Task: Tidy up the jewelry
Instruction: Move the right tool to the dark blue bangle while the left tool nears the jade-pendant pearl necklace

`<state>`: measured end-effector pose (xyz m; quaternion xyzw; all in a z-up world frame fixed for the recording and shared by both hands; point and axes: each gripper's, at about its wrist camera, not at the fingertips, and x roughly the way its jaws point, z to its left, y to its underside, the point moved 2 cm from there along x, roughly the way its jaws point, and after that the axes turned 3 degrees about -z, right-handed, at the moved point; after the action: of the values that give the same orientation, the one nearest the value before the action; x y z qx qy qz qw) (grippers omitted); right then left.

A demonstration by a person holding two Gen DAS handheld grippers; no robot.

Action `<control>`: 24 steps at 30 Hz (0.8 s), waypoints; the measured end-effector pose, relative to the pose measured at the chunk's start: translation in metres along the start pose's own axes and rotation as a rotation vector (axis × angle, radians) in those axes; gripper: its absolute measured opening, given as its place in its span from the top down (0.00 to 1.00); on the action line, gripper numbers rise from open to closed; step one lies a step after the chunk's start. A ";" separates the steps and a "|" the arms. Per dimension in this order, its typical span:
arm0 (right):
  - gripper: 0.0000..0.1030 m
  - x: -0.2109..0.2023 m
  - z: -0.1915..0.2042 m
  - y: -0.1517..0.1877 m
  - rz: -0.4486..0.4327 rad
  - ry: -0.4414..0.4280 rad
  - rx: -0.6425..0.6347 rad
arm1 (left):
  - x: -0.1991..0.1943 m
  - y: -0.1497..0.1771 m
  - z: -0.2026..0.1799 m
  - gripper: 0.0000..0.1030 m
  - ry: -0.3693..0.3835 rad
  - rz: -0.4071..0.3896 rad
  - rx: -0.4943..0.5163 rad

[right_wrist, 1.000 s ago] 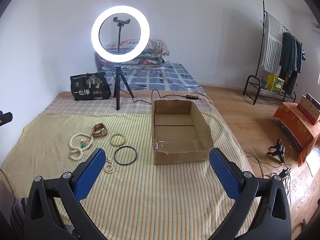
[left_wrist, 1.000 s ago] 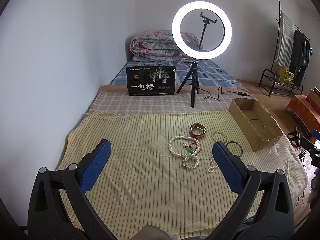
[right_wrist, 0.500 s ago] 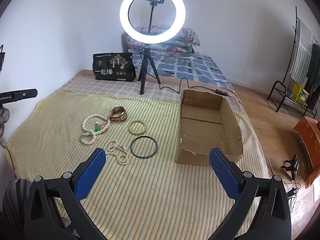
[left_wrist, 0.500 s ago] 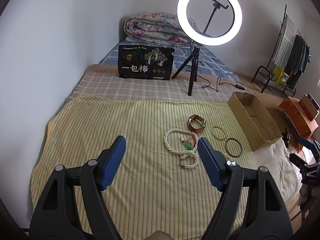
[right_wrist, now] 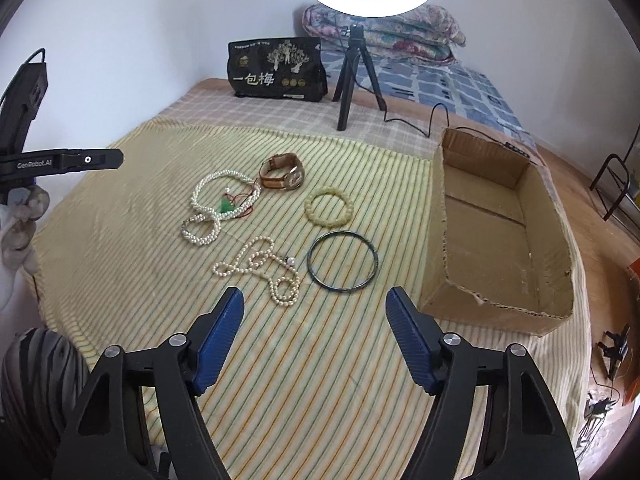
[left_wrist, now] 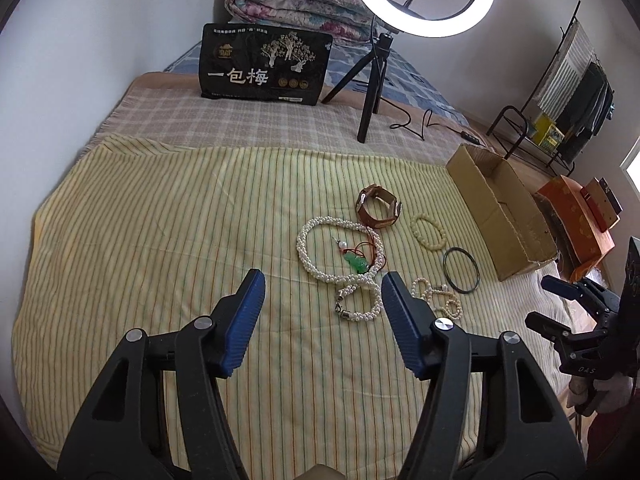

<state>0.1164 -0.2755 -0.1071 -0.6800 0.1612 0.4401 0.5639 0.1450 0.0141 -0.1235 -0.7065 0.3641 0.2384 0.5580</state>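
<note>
Jewelry lies on a yellow striped cloth [right_wrist: 320,360]: a brown watch [right_wrist: 282,171], a thick pearl necklace [right_wrist: 208,200] with a green pendant [right_wrist: 227,205], a thin pearl strand [right_wrist: 260,268], a yellow bead bracelet [right_wrist: 329,208] and a dark bangle [right_wrist: 342,261]. An open, empty cardboard box [right_wrist: 496,236] stands to their right. My left gripper [left_wrist: 323,300] is open, just short of the thick pearl necklace [left_wrist: 340,248]. My right gripper [right_wrist: 314,312] is open, above the cloth, just short of the thin strand and bangle.
A ring light on a tripod [right_wrist: 352,80] and a black printed bag [right_wrist: 276,70] stand behind the jewelry. A folded quilt [right_wrist: 384,32] lies at the back. A clothes rack [left_wrist: 560,92] and an orange box [left_wrist: 576,224] are off the bed to the right.
Both grippers have moved forward and tilted down toward the jewelry. The left gripper's jaws have narrowed somewhat. Nothing was picked up.
</note>
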 end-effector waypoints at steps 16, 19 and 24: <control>0.55 0.071 0.003 -0.030 0.138 -0.035 0.062 | 0.084 -0.018 0.015 0.50 -0.009 0.147 -0.046; 0.55 0.080 0.001 -0.033 0.155 -0.021 0.059 | 0.095 -0.021 0.016 0.50 -0.029 0.155 -0.040; 0.61 0.089 0.000 -0.031 0.174 -0.007 0.056 | 0.112 -0.020 0.013 0.54 -0.054 0.170 -0.018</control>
<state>0.1890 -0.2413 -0.1572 -0.6456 0.2299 0.4851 0.5431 0.2306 0.0010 -0.1977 -0.6714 0.4054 0.3070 0.5391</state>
